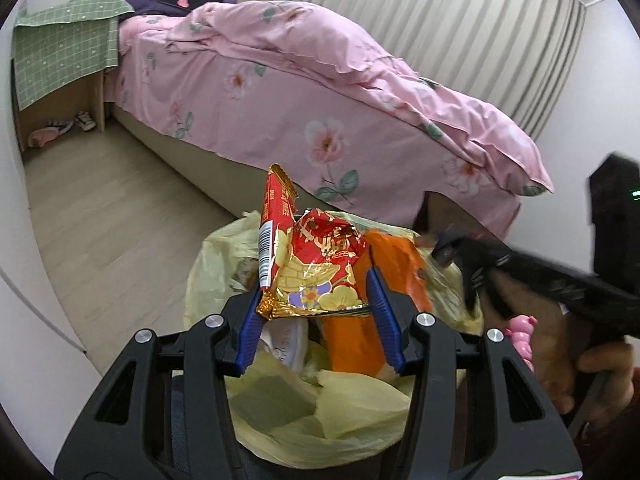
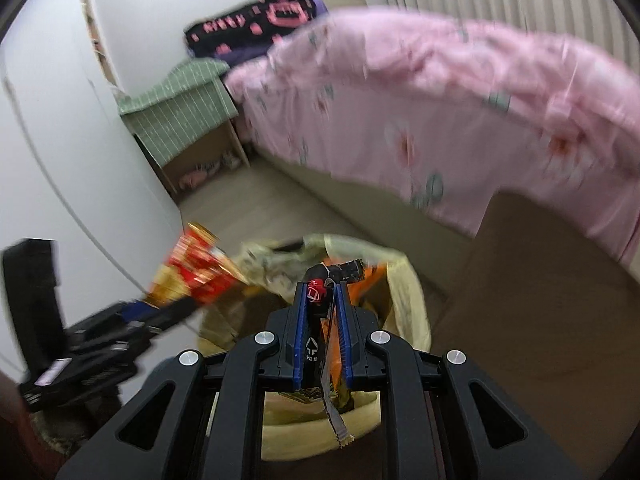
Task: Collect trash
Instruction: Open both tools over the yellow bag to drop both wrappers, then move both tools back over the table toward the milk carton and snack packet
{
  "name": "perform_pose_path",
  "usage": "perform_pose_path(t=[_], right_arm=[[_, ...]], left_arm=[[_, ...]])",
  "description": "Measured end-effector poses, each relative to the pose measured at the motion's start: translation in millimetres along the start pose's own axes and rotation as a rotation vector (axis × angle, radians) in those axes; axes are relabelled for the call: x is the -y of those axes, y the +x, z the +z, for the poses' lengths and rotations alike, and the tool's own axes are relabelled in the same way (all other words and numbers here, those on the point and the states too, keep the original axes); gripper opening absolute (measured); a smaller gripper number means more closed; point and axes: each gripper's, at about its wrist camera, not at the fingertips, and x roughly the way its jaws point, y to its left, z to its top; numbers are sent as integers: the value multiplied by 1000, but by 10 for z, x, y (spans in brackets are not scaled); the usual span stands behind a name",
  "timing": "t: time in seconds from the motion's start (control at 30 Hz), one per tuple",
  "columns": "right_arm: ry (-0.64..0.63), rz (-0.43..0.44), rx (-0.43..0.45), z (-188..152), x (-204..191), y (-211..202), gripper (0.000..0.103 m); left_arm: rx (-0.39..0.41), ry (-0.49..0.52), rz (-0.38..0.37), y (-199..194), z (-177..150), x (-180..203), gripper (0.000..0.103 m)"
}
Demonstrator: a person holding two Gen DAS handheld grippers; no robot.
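Hovering over a waste bin lined with a pale yellow plastic bag [image 1: 360, 408], both hand-held grippers are carrying wrappers that, by my judgement, are about to be dropped in. Already lying inside the bin are a flat orange packet [image 1: 352, 344] and some whitish crumpled paper, so part of the collecting looks done; what is left, as far as these views show, is releasing the two held pieces, and I cannot tell whether more litter is waiting elsewhere on the floor. The left gripper [image 1: 316, 300] is standing about half apart, its blue pads clamping a crumpled red and gold foil snack wrapper [image 1: 316, 264] that is sticking up above the near rim of the bin. The right gripper [image 2: 322, 300] is standing nearly together, pinching a thin black wrapper with a red mark [image 2: 316, 296], whose torn strip is dangling below the jaws over the liner. Beyond the bin, a bed under a pink floral quilt [image 1: 320, 92] is running along the curtained wall.
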Motion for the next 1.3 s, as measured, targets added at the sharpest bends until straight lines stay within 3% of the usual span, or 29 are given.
perform_pose_path(t=[0.17,0.33,0.43,0.5,0.7,0.9,1.07,1.3], right_arm=[[-15,22,-160,-60,-20,639,14],[-3,36,-139,-61,16,597,14],[-23,12,-102,-69,15,449,17],[-7,-1,-82,-76,70,354,40],[29,-26,9,-157,172,-99,43],[38,-92,128,-405,276,-789,43],[63,-207,209,-755,464,-1390,43],[123,-401,278,-1405,812,-2081,44]], left_arm=[[-55,-11,7,224,-24,-67,46],[-86,-38,-13,394,-38,-126,47],[-93,-86,-77,413,-29,-172,58],[-81,-131,-129,384,-1,-211,79],[-11,-180,-81,164,97,-265,83],[69,-91,-32,-107,164,-44,84],[74,-15,-94,-213,123,274,84],[-26,178,-221,-202,-121,1054,84]])
